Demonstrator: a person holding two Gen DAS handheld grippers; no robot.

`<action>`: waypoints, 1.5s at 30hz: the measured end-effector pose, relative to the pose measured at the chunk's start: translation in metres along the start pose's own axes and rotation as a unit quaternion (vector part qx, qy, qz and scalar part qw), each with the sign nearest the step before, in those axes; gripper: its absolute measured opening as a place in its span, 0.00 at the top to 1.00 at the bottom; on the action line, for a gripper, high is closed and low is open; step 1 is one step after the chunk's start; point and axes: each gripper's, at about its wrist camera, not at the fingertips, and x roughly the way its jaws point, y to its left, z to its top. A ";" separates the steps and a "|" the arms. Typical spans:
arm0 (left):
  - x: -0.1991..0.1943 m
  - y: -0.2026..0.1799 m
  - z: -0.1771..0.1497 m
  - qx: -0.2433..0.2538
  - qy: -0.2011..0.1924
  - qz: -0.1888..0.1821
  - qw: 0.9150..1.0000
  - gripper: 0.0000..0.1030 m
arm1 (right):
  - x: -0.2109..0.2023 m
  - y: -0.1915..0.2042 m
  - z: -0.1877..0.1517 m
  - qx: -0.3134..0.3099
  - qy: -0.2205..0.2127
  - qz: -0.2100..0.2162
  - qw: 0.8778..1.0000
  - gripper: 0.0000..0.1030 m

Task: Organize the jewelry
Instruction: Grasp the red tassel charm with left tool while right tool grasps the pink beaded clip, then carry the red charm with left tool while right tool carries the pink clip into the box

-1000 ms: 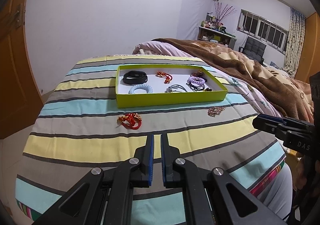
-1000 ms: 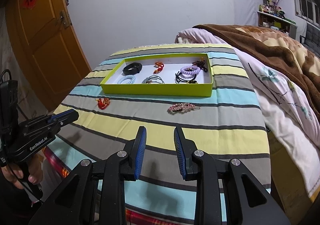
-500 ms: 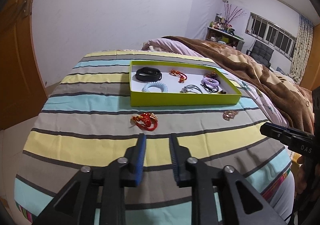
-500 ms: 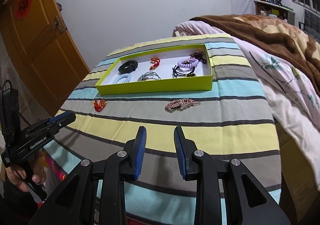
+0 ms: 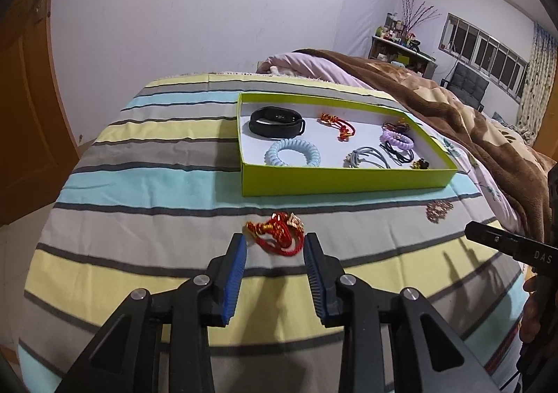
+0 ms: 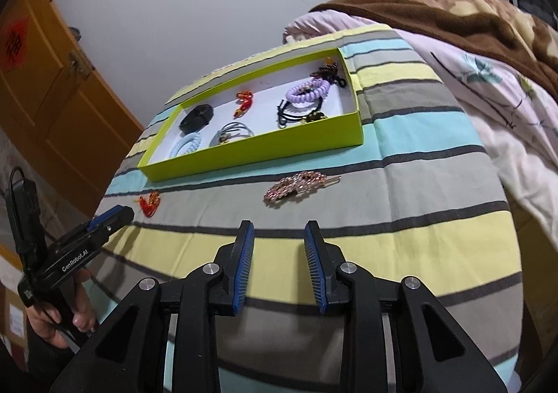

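Left tool [image 5: 274,244] spread wide, straddling red cord bracelet [image 5: 277,234].
Lower onto striped bedsheet [image 5: 139,218], pinch cord; right tool [image 6: 279,234] open, empty.

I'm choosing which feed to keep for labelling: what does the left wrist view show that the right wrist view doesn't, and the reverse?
Left wrist only: the red cord bracelet lying between the open left gripper fingers, and windows at far right.

Right wrist only: the open right gripper short of the rhinestone hair clip, the clip in clear detail, and the orange door with its red paper sign.

Both: the green tray with black band, coil hair ties and a red charm, on the striped cloth.
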 end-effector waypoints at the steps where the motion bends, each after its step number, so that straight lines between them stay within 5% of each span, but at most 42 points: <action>1: 0.002 0.000 0.001 0.000 0.002 0.001 1.000 0.67 | 0.003 -0.003 0.002 0.008 0.003 0.001 1.000 0.61; 12: 0.030 0.000 0.012 -0.012 0.036 0.013 0.999 0.67 | 0.026 -0.006 0.024 0.039 0.013 0.009 0.999 0.61; 22: 0.034 -0.009 0.013 -0.002 0.035 0.035 0.999 0.67 | 0.039 0.008 0.035 0.014 0.014 -0.063 0.998 0.62; 25: 0.034 -0.010 0.014 0.000 0.035 0.039 0.999 0.67 | 0.042 0.012 0.034 -0.005 0.012 -0.098 0.995 0.76; 32: 0.033 -0.010 0.013 -0.002 0.034 0.041 0.999 0.68 | 0.035 0.012 0.032 -0.015 0.004 -0.101 0.995 0.82; 37: 0.032 -0.013 0.012 0.006 0.034 0.036 0.999 0.85 | 0.030 0.017 0.027 -0.034 -0.001 -0.103 0.994 0.85; 45: 0.025 -0.020 0.008 0.020 0.031 0.032 0.999 0.87 | 0.022 0.025 0.021 -0.060 -0.010 -0.098 0.993 0.92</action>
